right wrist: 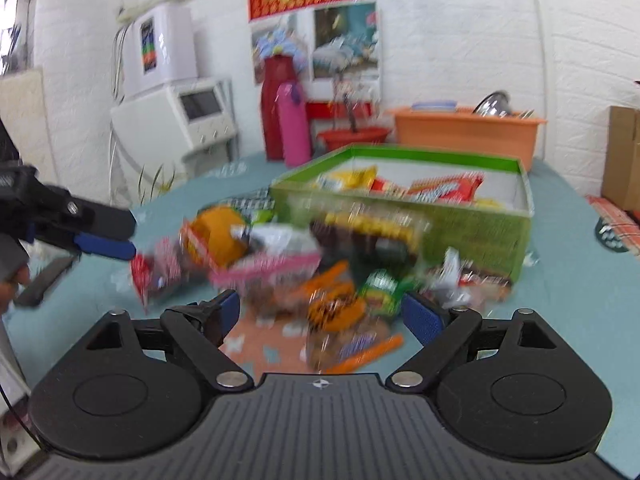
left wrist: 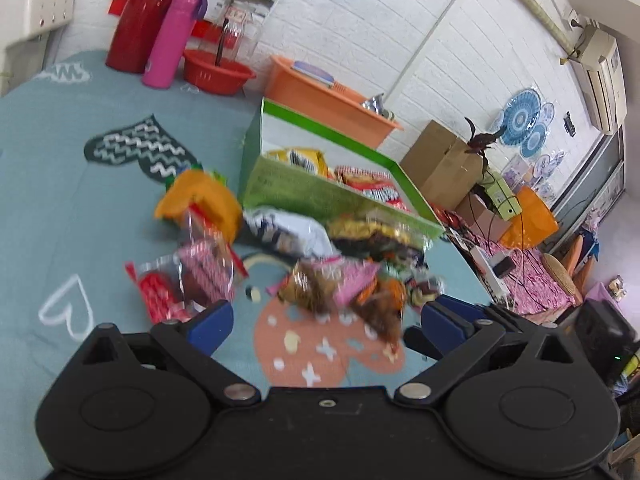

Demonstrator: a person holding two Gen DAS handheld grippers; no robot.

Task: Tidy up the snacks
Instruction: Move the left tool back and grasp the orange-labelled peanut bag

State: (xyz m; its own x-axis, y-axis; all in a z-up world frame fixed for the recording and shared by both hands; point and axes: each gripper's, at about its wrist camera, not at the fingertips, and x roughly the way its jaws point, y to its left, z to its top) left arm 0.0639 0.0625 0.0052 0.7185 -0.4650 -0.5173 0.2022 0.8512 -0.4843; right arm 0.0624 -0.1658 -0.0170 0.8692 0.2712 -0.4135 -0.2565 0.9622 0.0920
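The left gripper (left wrist: 320,316) and right gripper (right wrist: 322,312) are both gaping wide, holding nothing. Blurred snack packets (left wrist: 320,276) are lying heaped just ahead; beyond them the green box (left wrist: 320,196) is stretching away rightward.

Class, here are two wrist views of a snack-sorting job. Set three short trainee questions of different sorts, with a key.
1. True or false: the green box already holds some snack packets.
2. Which stands beside the tall red jug? A) a pink bottle B) a kettle C) a lamp
3. Fill in: the right gripper has its jaws ____, with nothing clamped.

Key: 1 true; 2 A; 3 open.
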